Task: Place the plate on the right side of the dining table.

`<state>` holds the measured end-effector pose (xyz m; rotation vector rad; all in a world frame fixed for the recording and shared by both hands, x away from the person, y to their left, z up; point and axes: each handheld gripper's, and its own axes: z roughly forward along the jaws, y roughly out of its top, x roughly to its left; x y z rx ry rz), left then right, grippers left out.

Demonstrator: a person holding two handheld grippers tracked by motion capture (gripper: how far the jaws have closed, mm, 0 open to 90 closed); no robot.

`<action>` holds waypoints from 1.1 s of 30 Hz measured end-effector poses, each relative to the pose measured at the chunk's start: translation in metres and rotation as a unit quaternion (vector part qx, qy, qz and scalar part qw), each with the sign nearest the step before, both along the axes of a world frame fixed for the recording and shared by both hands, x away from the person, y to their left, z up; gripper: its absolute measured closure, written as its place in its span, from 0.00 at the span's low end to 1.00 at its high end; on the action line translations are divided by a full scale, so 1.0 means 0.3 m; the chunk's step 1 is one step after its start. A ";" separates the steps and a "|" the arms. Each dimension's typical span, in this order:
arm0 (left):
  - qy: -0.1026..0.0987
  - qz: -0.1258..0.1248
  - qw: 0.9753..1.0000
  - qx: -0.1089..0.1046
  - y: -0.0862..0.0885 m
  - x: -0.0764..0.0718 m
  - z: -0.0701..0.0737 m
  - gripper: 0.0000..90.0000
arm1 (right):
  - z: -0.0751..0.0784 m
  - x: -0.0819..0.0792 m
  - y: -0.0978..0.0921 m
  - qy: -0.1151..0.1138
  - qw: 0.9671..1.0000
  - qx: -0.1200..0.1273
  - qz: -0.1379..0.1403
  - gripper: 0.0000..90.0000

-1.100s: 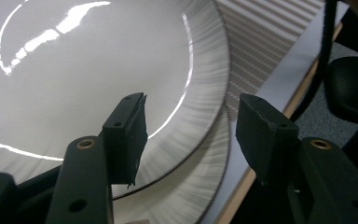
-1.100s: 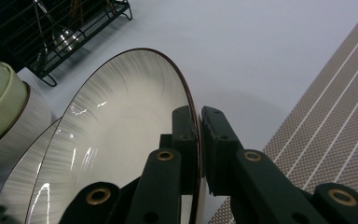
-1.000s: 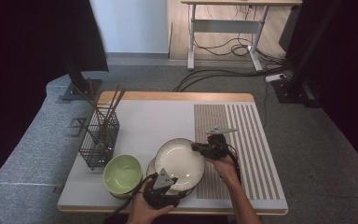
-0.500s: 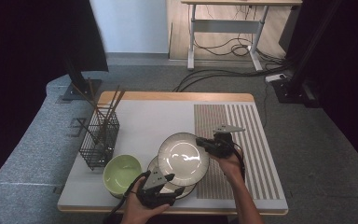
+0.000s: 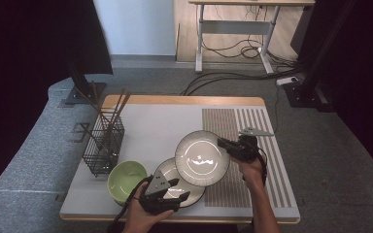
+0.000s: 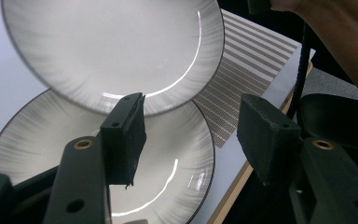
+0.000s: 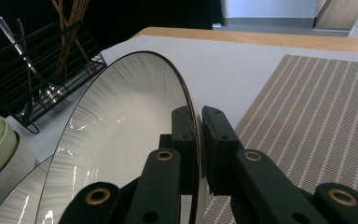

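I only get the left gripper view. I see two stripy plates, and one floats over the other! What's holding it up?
Observer: The right tongs are shut on the rim of the raised round white plate with grey streaks.
Operator: What's next to the bottom plate?
Observer: A round light green bowl sits on the table, left of the lower streaked plate.
Operator: Anything else?
Observer: A black wire basket holding brown chopsticks stands behind the bowl.
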<state>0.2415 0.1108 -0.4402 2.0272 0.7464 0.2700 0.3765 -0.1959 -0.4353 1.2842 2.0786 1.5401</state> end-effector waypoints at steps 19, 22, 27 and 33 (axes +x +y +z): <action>0.002 -0.003 1.000 0.004 -0.009 -0.003 -0.007 0.47 | -0.016 0.008 -0.142 0.004 0.998 0.025 -0.062 0.94; 0.002 -0.003 1.000 0.005 -0.007 -0.002 -0.007 0.47 | -0.020 0.010 -0.151 0.005 0.998 0.022 -0.066 0.94; 0.003 -0.001 1.000 0.004 -0.003 0.000 -0.006 0.47 | -0.024 0.013 -0.164 0.006 0.997 0.021 -0.074 0.94; 0.007 -0.002 1.000 0.004 -0.006 0.004 -0.013 0.47 | -0.035 0.020 -0.186 0.008 0.996 0.012 -0.091 0.93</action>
